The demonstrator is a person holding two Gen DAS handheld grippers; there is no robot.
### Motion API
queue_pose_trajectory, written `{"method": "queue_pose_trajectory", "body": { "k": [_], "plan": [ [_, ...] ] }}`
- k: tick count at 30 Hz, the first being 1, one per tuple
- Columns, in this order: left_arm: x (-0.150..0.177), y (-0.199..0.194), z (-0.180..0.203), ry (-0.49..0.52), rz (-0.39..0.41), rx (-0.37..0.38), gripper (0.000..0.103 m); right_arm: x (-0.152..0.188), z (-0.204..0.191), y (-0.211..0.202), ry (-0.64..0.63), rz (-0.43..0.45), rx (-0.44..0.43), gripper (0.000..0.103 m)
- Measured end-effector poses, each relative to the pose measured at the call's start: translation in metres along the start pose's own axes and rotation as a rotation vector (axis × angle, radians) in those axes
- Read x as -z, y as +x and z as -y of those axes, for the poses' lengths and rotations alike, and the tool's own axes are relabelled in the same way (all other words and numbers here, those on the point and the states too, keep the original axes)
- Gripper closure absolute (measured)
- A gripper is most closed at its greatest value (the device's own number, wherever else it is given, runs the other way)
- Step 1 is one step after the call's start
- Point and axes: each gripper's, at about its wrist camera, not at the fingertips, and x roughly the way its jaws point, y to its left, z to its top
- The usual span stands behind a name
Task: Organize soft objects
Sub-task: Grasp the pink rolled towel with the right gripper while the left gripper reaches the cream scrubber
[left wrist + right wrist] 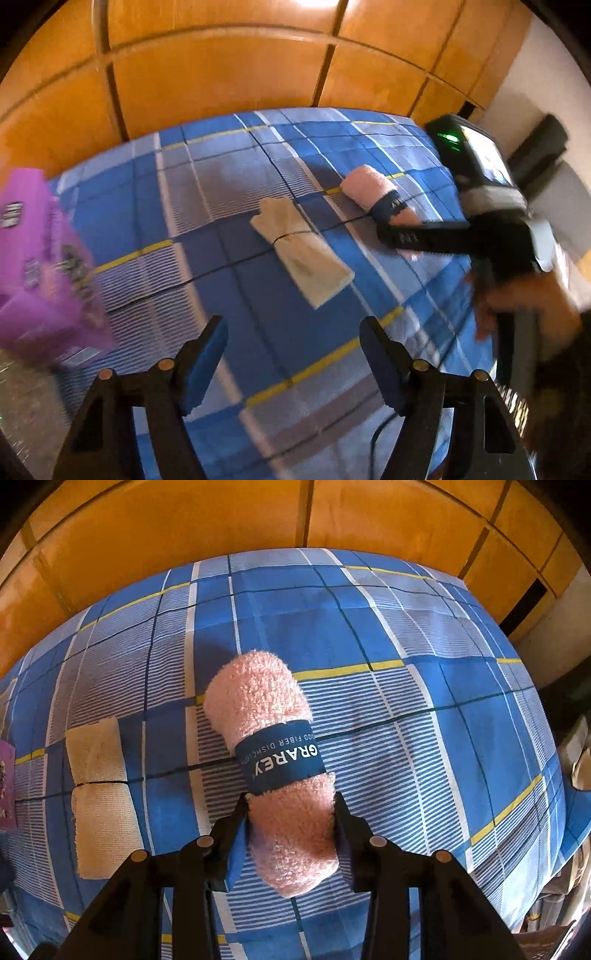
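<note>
My right gripper (291, 834) is clamped on the near end of a pink rolled towel (266, 716) with a blue band, lying on a blue plaid bed (424, 646). My left gripper (295, 354) hangs open and empty above the bed. A folded cream cloth (301, 251) lies just left of the towel. A purple box (40, 266) sits at the bed's left edge.
</note>
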Motion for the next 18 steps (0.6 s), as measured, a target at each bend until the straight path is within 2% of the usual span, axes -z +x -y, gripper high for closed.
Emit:
{"method": "queue_pose_trajectory", "body": {
  "k": [5, 11, 13, 14, 16, 18],
  "plan": [
    [-0.030, 0.033, 0.003, -0.074, -0.035, 0.017, 0.028, -0.003, 0.005, 0.002, 0.014, -0.010, -0.016, 0.062],
    [-0.053, 0.074, 0.004, -0.131, -0.090, -0.018, 0.028, -0.007, 0.012, 0.004, 0.032, -0.013, -0.038, 0.062],
    [-0.054, 0.086, 0.004, -0.131, -0.109, -0.045, 0.030, -0.011, 0.018, 0.009, 0.027, -0.012, -0.039, 0.062],
    [-0.053, 0.087, 0.007, -0.112, -0.092, -0.066, 0.030, -0.011, 0.018, 0.009, 0.023, -0.012, -0.038, 0.062],
    [-0.051, 0.085, 0.014, -0.056, -0.072, -0.120, 0.049, -0.011, 0.017, 0.009, 0.015, -0.009, -0.038, 0.061],
    [-0.046, 0.082, 0.018, -0.009, -0.044, -0.123, 0.058, -0.010, 0.014, 0.009, 0.001, -0.007, -0.026, 0.061]
  ]
}}
